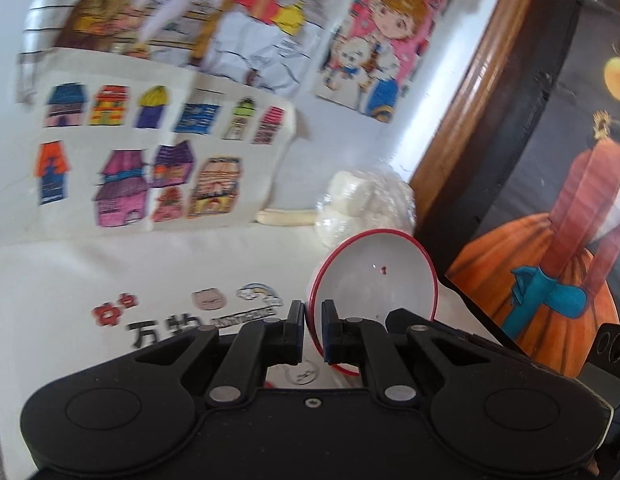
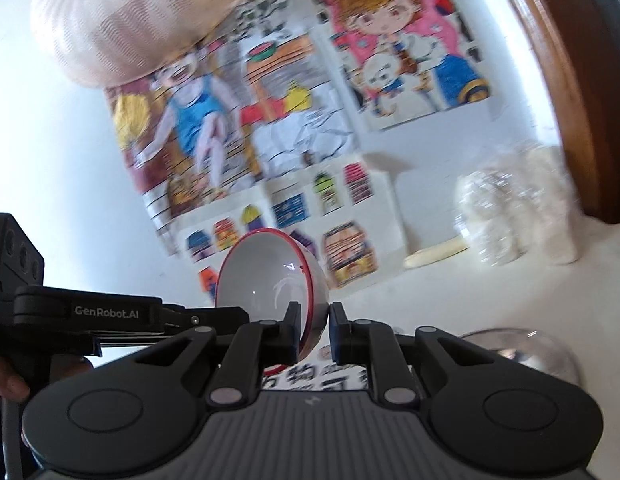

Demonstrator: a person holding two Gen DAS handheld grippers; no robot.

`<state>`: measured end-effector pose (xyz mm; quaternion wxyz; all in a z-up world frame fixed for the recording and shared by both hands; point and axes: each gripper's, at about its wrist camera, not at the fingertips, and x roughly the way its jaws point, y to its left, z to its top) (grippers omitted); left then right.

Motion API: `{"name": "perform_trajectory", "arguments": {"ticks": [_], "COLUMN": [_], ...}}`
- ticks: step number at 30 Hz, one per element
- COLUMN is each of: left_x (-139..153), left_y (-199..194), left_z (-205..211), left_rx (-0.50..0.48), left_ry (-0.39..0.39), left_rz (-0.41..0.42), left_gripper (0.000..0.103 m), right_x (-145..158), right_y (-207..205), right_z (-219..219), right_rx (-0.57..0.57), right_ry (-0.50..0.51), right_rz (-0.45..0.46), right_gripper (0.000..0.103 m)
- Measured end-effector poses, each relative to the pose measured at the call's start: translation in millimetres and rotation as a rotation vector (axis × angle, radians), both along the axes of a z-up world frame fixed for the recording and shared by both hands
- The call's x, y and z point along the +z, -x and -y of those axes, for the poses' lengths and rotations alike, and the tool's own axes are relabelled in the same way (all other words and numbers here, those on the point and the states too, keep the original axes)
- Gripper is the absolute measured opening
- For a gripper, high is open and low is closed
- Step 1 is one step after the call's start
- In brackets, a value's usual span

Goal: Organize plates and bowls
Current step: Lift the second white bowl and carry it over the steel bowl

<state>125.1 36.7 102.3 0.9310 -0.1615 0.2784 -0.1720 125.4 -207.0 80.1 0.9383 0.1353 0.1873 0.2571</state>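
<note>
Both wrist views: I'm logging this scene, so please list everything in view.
bowl: one or two (cannot tell), white, red rim, tipped on edge, pinched at the rim in each view
clear bag of white lumps: one, by the wooden frame
children's drawings: several, multicoloured, on the white wall
printed cloth: white, under the bowl
glass dome: one, clear, right wrist view, lower right
left tool: black, gripping a bowl rim
right tool: black, gripping a bowl rim
</note>
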Motion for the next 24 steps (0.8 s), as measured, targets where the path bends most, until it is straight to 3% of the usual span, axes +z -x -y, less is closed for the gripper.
{"name": "perform_trajectory", "arguments": {"ticks": [6, 24], "left_x": [-7.0, -51.4], "left_y": [24.0, 43.7], "left_z": [-24.7, -45.3], "left_rx": [0.044, 0.083], "left_ry": [0.009, 0.002], "left_rz": [0.002, -0.152], "left_gripper": [0.009, 0.009], "right_x": [-9.0, -38.8], "right_y": [17.6, 35.2], "right_z": [-26.5, -54.7], "right_rx": [0.070, 0.127], "right_ry": [0.009, 0.070], "right_rz": [-0.010, -0.186], "right_gripper": [0.017, 0.018]}}
